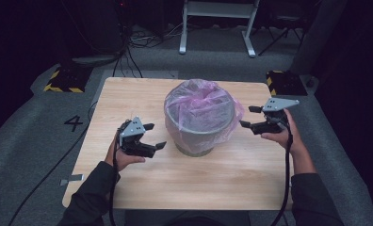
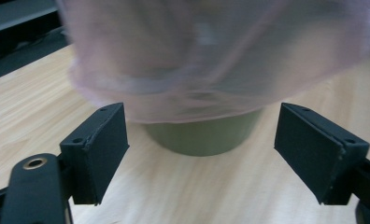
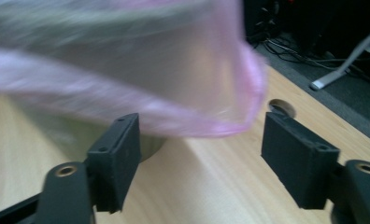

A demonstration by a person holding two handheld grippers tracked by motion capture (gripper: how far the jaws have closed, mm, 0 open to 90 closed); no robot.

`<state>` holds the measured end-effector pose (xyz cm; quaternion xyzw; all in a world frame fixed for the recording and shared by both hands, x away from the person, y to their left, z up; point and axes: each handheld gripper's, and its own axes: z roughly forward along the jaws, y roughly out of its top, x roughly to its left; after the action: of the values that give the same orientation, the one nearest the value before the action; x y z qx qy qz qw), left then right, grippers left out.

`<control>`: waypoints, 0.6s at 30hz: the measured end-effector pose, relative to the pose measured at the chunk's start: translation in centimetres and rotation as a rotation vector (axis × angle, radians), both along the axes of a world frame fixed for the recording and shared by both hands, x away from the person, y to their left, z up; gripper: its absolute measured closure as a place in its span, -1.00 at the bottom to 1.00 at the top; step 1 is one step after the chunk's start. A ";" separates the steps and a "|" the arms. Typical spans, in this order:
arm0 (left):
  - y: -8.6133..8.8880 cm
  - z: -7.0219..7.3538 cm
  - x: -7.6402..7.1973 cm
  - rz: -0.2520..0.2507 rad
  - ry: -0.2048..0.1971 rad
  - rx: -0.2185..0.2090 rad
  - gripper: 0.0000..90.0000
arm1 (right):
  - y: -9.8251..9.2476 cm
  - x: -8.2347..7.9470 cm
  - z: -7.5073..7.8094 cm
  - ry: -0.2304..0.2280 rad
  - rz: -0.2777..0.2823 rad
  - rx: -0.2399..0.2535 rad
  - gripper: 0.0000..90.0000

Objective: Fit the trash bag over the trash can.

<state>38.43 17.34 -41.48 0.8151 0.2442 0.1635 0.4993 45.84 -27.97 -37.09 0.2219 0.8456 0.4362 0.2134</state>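
Grey bin (image 1: 201, 129) stands upright at mid-table (image 1: 128, 94), somewhat nearer the far edge than the near one, long axis vertical, mouth up. Pink translucent bag (image 1: 201, 101) lines it; the bag's rim is folded out over the lip and hangs down the outer wall, loose and crumpled. Contents not discernible through the film.

Left gripper (image 1: 154, 136) sits just left of the bin, jaws wide apart, nothing between them. Right gripper (image 1: 249, 117) sits just right of the bin, near the bag's hanging edge, jaws likewise spread and empty. Neither touches bag or bin.
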 end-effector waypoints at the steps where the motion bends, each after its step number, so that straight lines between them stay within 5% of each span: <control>1: -0.5 -0.1 -0.4 -0.018 0.007 -0.016 -0.64 | 0.3 -0.5 -0.1 -0.017 0.008 -0.002 -0.42; 8: -3.6 -0.9 -1.2 -0.036 0.009 0.055 -0.65 | 3.1 -2.1 -1.4 -0.128 -0.035 -0.090 -0.37; 12: -4.3 -1.1 -0.8 -0.001 -0.012 0.081 -0.58 | 3.8 -1.9 -1.6 -0.165 -0.103 -0.088 -0.01; 18: -4.2 -0.8 -0.2 0.080 -0.074 0.111 -0.22 | 4.7 -2.3 -1.6 -0.232 -0.112 -0.117 0.09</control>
<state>38.21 13.09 -42.24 0.8243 0.2486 0.2268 0.4553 43.58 -23.29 -38.66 0.2038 0.8255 0.3963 0.3464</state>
